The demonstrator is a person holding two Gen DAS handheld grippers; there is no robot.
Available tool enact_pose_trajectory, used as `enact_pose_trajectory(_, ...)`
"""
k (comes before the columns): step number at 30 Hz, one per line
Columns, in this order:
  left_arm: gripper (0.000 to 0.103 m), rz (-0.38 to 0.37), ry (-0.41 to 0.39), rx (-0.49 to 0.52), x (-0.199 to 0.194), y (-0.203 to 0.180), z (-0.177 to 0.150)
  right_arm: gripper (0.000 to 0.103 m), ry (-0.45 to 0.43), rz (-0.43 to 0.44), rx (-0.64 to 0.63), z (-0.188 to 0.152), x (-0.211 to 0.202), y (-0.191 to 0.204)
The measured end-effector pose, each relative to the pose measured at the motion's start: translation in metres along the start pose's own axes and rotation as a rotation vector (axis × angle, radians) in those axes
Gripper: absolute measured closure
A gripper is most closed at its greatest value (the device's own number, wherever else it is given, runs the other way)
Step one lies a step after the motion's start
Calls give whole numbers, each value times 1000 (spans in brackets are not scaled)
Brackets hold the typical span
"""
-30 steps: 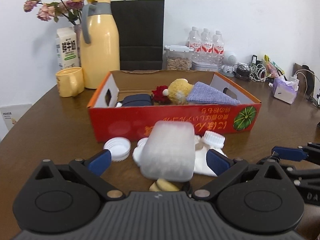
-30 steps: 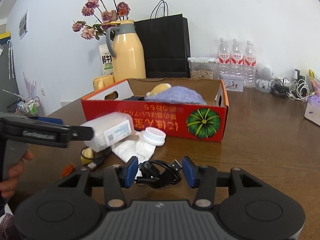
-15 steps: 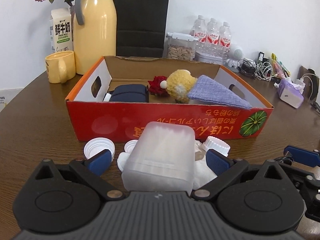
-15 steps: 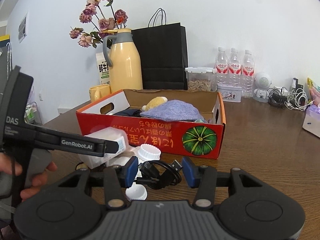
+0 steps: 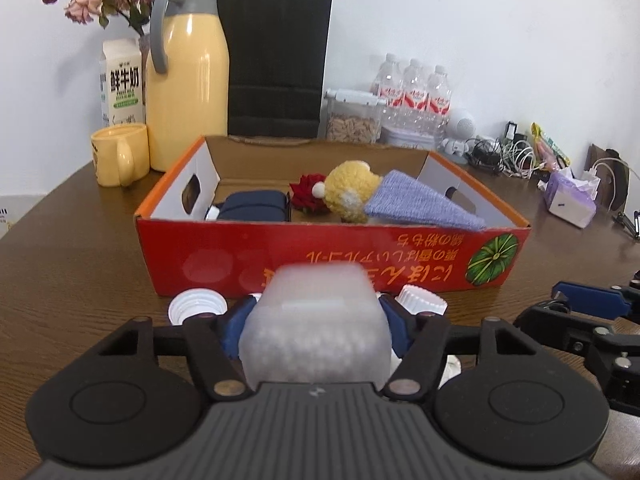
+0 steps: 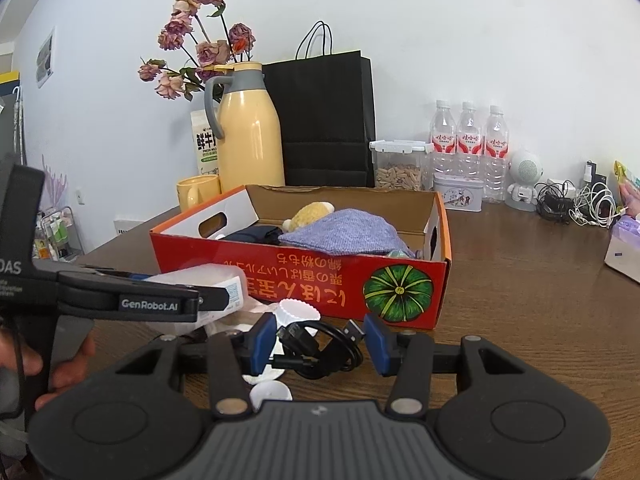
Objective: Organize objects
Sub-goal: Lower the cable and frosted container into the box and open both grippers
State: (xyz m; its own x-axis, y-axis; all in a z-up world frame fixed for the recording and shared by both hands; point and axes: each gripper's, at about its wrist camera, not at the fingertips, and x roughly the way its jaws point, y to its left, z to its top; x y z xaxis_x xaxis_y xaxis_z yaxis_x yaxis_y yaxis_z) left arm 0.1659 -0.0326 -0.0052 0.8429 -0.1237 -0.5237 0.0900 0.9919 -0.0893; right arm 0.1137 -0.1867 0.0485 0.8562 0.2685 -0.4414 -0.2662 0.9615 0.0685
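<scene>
A translucent plastic box [image 5: 316, 320] of white cotton swabs sits between the fingers of my left gripper [image 5: 316, 330]. The jaws are closing and both blue pads touch its sides. It is in front of the red cardboard box [image 5: 360, 256], which holds a yellow plush [image 5: 348, 192], a purple knit piece [image 5: 416, 204], a dark blue pouch [image 5: 252, 208] and a red flower [image 5: 308, 192]. My right gripper [image 6: 320, 344] is shut on a coiled black USB cable [image 6: 320, 348]. The swab box [image 6: 212, 276] shows at its left. White caps [image 5: 198, 306] and white cloth lie beneath.
Behind the red box stand a yellow thermos [image 5: 188, 76], a mug [image 5: 118, 154], a milk carton [image 5: 122, 84], a black paper bag [image 5: 276, 64], a nut container [image 5: 352, 120] and water bottles [image 5: 412, 84]. Tangled chargers [image 5: 508, 156] and a tissue pack [image 5: 568, 200] lie far right.
The left jaws have come in from wide open onto the sides of the swab box, which now sits deeper between the fingers. The right gripper still holds the cable.
</scene>
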Motion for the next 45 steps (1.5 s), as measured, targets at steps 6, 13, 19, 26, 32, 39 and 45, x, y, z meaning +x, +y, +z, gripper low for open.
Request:
enact_pose_trajectory(6,36,-12,-66,1,-18,-2,9,56,-23,1,-7,7,-1,1)
enact_pose_trajectory(13,36,-23,-147,-12,-31,-5,28,56,-81,16,-26,26,-2,2)
enact_pose_trajectory(19,36,-2,-211,-39,-24,-4,55,56,-139,6,-38,53,7,-2)
enact_pose_trajectory(26,36,54,-233,-103,9,4,85,56,-170,-19,-20,89,40,-12)
enact_pose_trajectory(32,36,106,-241,-125,43,15,98,56,-152,-66,6,109,91,-24)
enact_pose_trajectory(39,36,149,-175,-124,81,31,100,56,-102,-102,27,112,147,-36)
enact_pose_trajectory(45,35,165,-139,-112,90,30,94,56,-88,-96,21,104,156,-38)
